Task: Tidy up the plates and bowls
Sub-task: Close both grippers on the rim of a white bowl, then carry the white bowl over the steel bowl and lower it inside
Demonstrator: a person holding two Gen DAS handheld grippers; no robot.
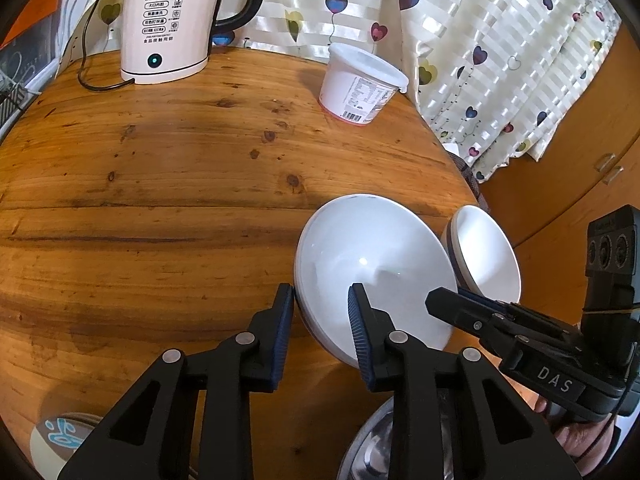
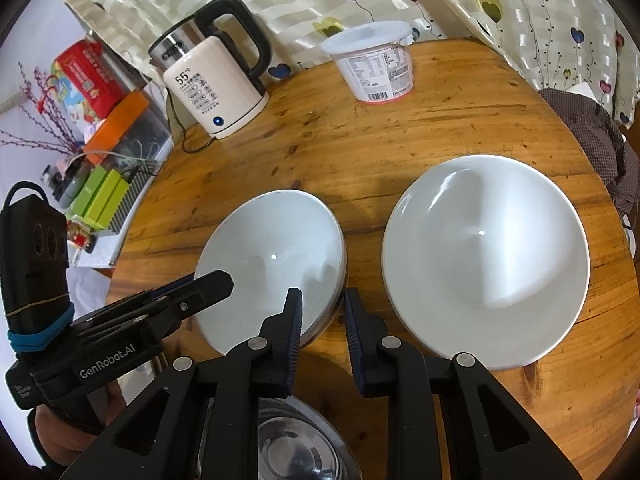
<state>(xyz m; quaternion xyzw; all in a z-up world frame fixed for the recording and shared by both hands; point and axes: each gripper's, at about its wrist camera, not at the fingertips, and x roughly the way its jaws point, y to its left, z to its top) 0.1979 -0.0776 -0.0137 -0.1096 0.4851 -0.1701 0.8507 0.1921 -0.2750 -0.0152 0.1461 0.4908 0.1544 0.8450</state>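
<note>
Two white bowls sit on the round wooden table (image 1: 160, 200). The left bowl (image 1: 372, 272) (image 2: 272, 264) has both grippers at its rim. My left gripper (image 1: 320, 300) is open, its fingers straddling the bowl's near-left rim. My right gripper (image 2: 322, 304) is open, its fingers straddling the same bowl's right rim; it also shows in the left wrist view (image 1: 460, 300). The second white bowl (image 2: 484, 256) (image 1: 484, 256) sits to the right, untouched. A steel bowl (image 2: 296, 444) (image 1: 376, 448) lies under the grippers at the near edge.
A white electric kettle (image 1: 168, 20) (image 2: 216, 84) with its cord stands at the back left. A lidded white tub (image 1: 360, 80) (image 2: 372, 64) stands at the back. A patterned dish (image 1: 60, 436) lies at the near left. Curtain hangs behind; clutter lies left of the table.
</note>
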